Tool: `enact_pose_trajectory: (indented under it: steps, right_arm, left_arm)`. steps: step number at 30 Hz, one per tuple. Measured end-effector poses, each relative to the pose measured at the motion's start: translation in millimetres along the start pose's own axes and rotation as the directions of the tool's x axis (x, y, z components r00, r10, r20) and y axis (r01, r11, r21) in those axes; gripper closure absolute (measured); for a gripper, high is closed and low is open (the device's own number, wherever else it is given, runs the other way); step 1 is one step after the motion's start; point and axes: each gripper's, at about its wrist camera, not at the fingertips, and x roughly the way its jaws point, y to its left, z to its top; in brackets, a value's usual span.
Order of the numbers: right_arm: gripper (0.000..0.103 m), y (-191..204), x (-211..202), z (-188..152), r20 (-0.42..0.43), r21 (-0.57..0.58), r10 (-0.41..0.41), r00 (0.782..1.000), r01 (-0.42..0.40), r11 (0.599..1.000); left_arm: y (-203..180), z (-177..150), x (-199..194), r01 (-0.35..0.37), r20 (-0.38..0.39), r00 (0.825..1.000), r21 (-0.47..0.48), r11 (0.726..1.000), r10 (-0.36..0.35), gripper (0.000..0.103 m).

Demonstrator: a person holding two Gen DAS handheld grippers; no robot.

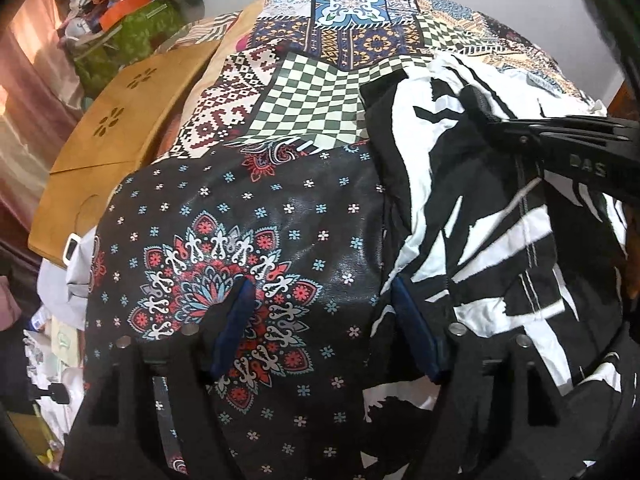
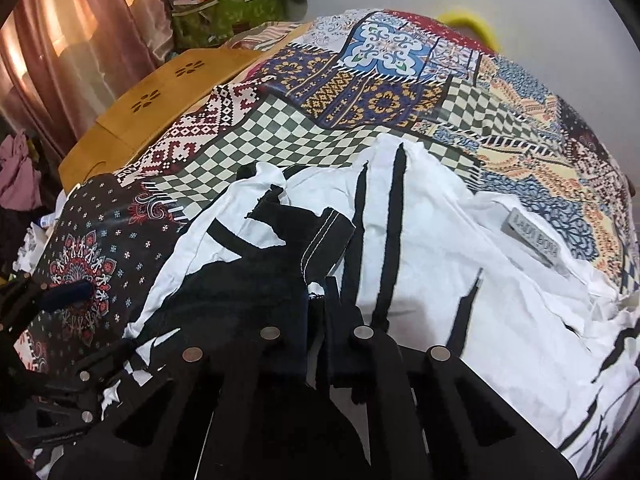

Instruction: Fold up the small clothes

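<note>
Your left tool stands wide apart, pointing steeply down. Its left blue pad sits over the dark mandala patch of the patchwork bedspread, and its right pad is at the left edge of the black-and-white garment. No cloth is pinched between them; whether the pads touch the surface you cannot tell from here.

Your right tool is clamped tight, and its fingers meet on a dark fold of that same garment near its close edge, beside a stitched black hem. In the left wrist view the right tool reaches in from the right and bears on the garment's far part.

The garment lies crumpled on the bed, right of the mandala patch and near of the checkered patches. Its right half is mostly white with black stripes and carries a grey label; its left half is darker.

Far left, a wooden board with flower-shaped cutouts lies at the bedspread's edge. Beyond it are a green bag heaped with clutter and a pink curtain.
</note>
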Motion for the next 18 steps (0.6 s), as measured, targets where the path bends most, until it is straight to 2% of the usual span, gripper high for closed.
enact_pose_trajectory:
  steps: [5,8,11,14,17,18]
  right_arm:
    - [0.096,-6.4,-24.8,-10.5,0.041,-0.023,-0.055,0.998,0.056,0.998]
    - [0.096,-20.0,-46.6,-21.2,0.069,-0.024,-0.120,0.990,0.122,0.992]
    - [0.092,-46.0,-78.4,-35.3,0.098,0.036,-0.093,0.991,0.090,0.995]
    - [0.090,-64.7,-112.6,-52.0,0.137,0.060,-0.087,0.987,0.079,0.995]
    - [0.073,-86.5,-150.3,-78.6,0.185,0.075,-0.097,0.978,0.084,0.994]
    - [0.065,-91.7,-157.0,-86.5,0.191,0.084,-0.095,0.977,0.080,0.993]
  left_arm:
    - [4.3,-1.1,0.5,-0.005,-0.016,1.000,-0.019,1.000,0.004,0.020]
    - [-0.8,-2.1,-4.7,-0.054,-0.020,0.998,-0.006,0.999,0.054,0.020]
    - [-13.1,0.8,-14.9,-0.124,-0.012,0.992,0.029,0.992,0.125,0.021]
    - [-22.0,6.1,-30.0,-0.134,0.014,0.991,0.027,0.991,0.133,0.021]
    - [-34.1,13.3,-52.7,-0.135,0.058,0.989,0.026,0.990,0.134,0.020]
    - [-40.0,15.5,-61.6,-0.133,0.077,0.988,0.029,0.991,0.131,0.020]
